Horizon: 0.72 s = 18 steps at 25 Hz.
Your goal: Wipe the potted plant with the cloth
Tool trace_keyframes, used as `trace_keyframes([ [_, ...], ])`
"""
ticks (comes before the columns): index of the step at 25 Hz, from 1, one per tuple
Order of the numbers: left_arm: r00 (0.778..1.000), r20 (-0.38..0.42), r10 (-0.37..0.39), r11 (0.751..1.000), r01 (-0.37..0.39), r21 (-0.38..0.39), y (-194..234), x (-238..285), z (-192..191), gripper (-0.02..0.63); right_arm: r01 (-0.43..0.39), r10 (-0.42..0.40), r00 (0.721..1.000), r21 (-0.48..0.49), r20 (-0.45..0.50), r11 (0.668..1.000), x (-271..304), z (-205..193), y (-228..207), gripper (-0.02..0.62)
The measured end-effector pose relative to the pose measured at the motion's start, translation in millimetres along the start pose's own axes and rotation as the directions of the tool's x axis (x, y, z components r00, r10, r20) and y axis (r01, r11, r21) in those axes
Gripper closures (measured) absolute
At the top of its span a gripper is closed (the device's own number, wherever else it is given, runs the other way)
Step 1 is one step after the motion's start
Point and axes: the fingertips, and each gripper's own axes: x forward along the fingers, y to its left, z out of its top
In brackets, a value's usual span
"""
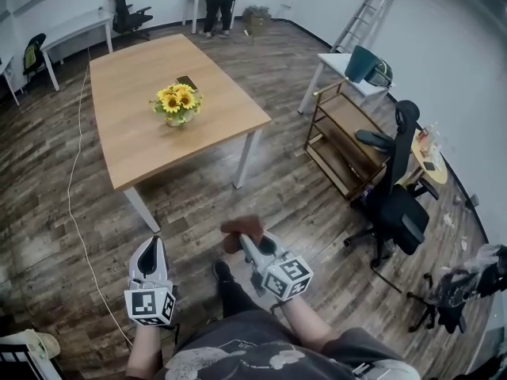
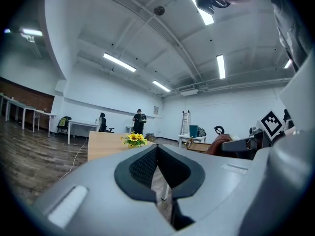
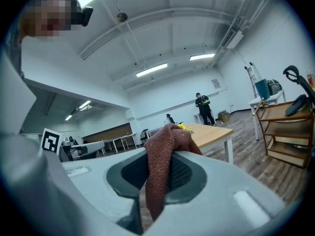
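Though glimpsed on table (image 1: 127,125), potted plant (image 1: 177,104) mostly hidden behind cloth (image 3: 162,144) pinched in right gripper (image 3: 160,166); left gripper (image 2: 157,154) pressed together, empty; person (image 1: 220,2) standing beyond.

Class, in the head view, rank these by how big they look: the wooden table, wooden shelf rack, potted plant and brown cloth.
1. wooden table, clearly largest.
2. wooden shelf rack.
3. potted plant and brown cloth look about alike; the cloth sits much nearer the camera, so I leave them unranked.
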Motion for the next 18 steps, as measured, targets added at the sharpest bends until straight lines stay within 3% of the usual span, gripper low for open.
trace_keyframes([
  [9, 0.998, 0.005, 0.058, 0.998, -0.058, 0.021, 32, 107, 10, 0.588, -0.058, 0.058, 0.998, 0.053, 0.001, 0.997, 116, 37, -69, 0.54],
  [18, 0.988, 0.027, 0.151, 0.988, -0.152, 0.035, 52, 200, 21, 0.586, -0.12, 0.122, 0.992, 0.044, -0.035, 0.992, 208, 66, -138, 0.54],
])
